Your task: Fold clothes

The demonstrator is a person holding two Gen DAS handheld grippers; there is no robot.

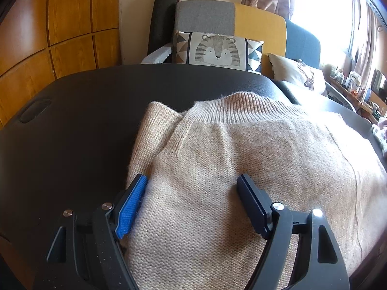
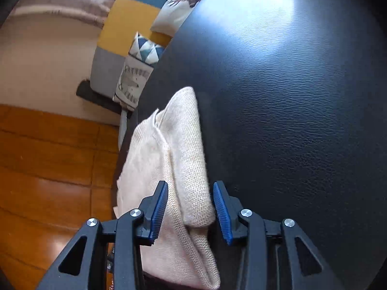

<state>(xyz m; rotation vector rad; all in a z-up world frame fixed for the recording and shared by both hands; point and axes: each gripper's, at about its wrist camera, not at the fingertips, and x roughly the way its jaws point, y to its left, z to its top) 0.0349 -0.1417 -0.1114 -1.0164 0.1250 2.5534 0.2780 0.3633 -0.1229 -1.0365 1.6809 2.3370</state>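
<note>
A beige knitted sweater (image 1: 241, 159) lies on a black leather table (image 1: 72, 120), its ribbed collar toward the far side and one sleeve folded in at the left. My left gripper (image 1: 192, 200) is open, its fingers resting over the sweater's near left part. In the right wrist view, the sweater (image 2: 174, 159) shows as a folded stack at the table's edge. My right gripper (image 2: 189, 207) is open, its two fingers standing on either side of the folded edge without pinching it.
A sofa with a tiger-print cushion (image 1: 217, 50) and a deer cushion (image 1: 297, 75) stands behind the table. Wooden cabinet panels (image 1: 48, 36) fill the left. Another cloth (image 1: 381, 133) lies at the table's right edge. The wood floor (image 2: 48, 169) shows beside the table (image 2: 302, 120).
</note>
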